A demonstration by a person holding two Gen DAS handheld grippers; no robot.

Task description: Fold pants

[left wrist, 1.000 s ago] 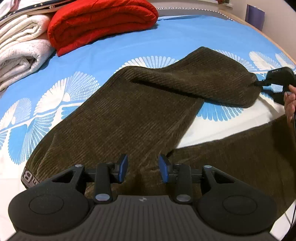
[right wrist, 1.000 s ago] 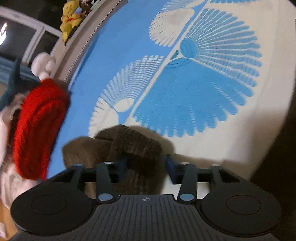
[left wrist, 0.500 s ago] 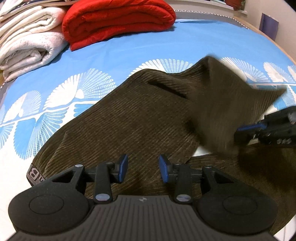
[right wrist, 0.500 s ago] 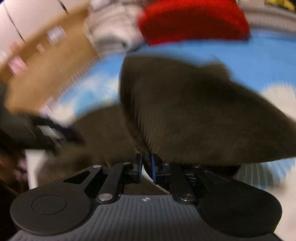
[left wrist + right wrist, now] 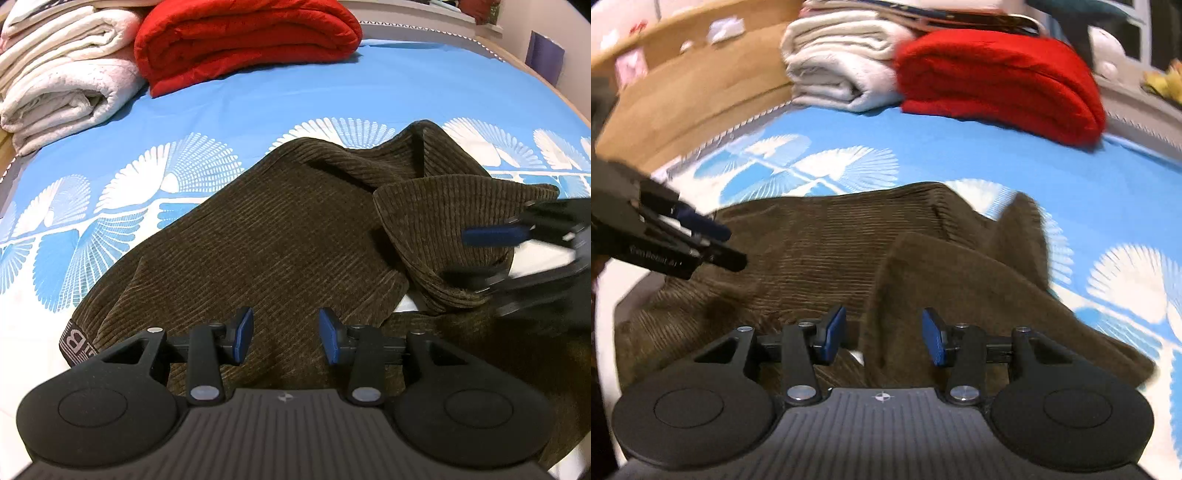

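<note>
Right hand-held gripper has just let go: its jaws have been opening within the last half second, and the leg end it carried across now lies dropped on the pants. A second ago that leg stretched out toward the right of the left-wrist view, pinched at the hem; now it sits doubled back, its folded lobe at centre right. In its own view the right jaws stand about half open. Corduroy lies below and between the pads, but they do not press on it, so nothing is held.

Meaning for the task: first leg fold looks placed but rough. The lobe is bunched and skewed, not lined up with the layer under it. My guess: it needs straightening before the next fold.

Left hand-held gripper is about half open and empty, over the fabric near the waistband label at lower left. It has barely moved, pitched steeply down.

In the left-wrist view the right hand-held gripper enters from the right edge, blurred, jaws stacked one above the other beside the lobe.

Pants lie on the bed, centre frame; red blanket and white blankets upper left.
</note>
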